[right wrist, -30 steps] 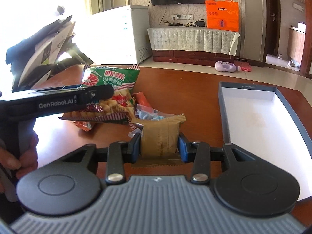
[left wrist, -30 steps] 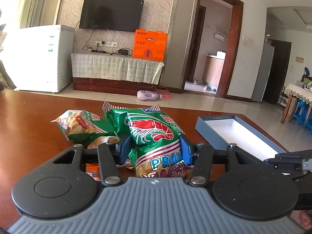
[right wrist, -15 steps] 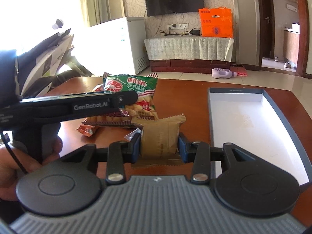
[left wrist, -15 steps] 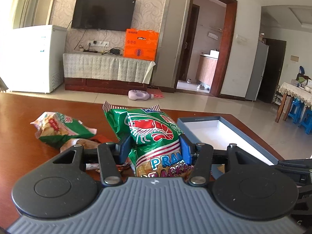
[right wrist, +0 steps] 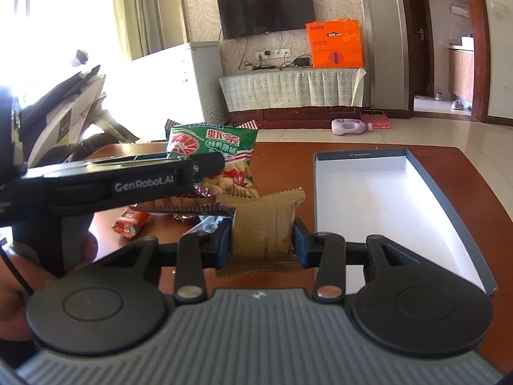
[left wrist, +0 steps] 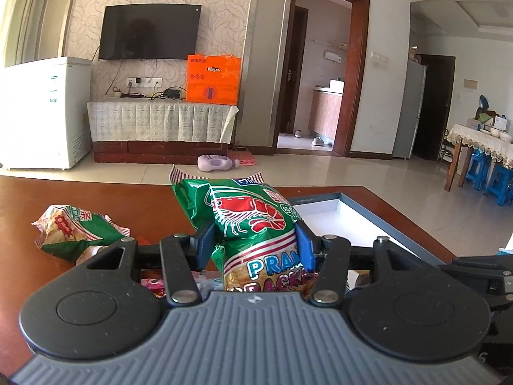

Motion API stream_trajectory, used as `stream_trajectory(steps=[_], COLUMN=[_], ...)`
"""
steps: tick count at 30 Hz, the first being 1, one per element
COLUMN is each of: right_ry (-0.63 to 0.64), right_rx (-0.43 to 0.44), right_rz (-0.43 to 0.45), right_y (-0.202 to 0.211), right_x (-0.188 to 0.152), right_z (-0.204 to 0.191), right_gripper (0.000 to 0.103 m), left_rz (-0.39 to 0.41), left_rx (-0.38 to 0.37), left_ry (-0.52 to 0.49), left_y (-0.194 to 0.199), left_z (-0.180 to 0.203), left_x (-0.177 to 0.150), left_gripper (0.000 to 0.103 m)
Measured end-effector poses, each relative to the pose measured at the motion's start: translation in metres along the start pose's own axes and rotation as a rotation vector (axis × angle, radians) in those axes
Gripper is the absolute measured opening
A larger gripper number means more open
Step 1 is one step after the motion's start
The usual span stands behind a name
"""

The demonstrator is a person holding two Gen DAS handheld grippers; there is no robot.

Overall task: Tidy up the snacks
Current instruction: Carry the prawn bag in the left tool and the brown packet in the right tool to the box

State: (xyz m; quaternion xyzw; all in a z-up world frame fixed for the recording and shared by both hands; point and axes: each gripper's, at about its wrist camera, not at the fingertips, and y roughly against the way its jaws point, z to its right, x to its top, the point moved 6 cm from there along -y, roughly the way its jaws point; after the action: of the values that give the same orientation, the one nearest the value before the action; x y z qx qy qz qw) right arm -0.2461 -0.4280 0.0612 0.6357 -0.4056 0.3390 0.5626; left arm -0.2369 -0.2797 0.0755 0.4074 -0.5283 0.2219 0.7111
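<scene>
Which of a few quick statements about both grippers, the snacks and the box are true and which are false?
1. The left gripper is shut on the green prawn cracker bag. True.
2. The right gripper is open with nothing between its fingers. False: it is shut on the tan wrapped snack.
3. The grey box already holds several snacks. False: its white inside shows none.
4. A second green snack bag lies on the wooden table. True.

Prawn cracker bag (left wrist: pixel 256 224): bottom hidden behind left gripper (left wrist: pixel 253 247) body. Small snacks left of bag mostly blocked, unreadable. Box (left wrist: pixel 368 221) near end hidden.
</scene>
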Motion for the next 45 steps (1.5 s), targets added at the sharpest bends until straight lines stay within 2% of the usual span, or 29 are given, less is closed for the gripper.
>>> stream_trajectory(steps=[7, 15, 27, 34, 45], right_ry=[-0.008, -0.044, -0.093, -0.165, -0.161], right_rx=[-0.022, -0.087, -0.163, -0.197, -0.214], right_rz=[0.014, 0.04, 0.029, 0.015, -0.024], right_y=[0.003, 0.01, 0.004, 0.001, -0.015], right_x=[0.003, 0.007, 0.007, 0.002, -0.002], right_z=[0.008, 0.032, 0.07, 0.092, 0.099], right_gripper=[0.043, 0.043, 0.043, 0.043, 0.043], left_rz=[-0.001, 0.0, -0.016, -0.03, -0.069], left_rx=[-0.017, -0.055, -0.144, -0.166, -0.201], left_ry=[-0.026, -0.034, -0.047, -0.049, -0.037], left_y=[-0.008, -0.027, -0.084, -0.121, -0.168], left_z=[0.013, 0.027, 0.066, 0.081, 0.091], left_x=[0.001, 0.006, 0.009, 0.01, 0.007], left_gripper=[0.058, 0.058, 0.058, 0.058, 0.058])
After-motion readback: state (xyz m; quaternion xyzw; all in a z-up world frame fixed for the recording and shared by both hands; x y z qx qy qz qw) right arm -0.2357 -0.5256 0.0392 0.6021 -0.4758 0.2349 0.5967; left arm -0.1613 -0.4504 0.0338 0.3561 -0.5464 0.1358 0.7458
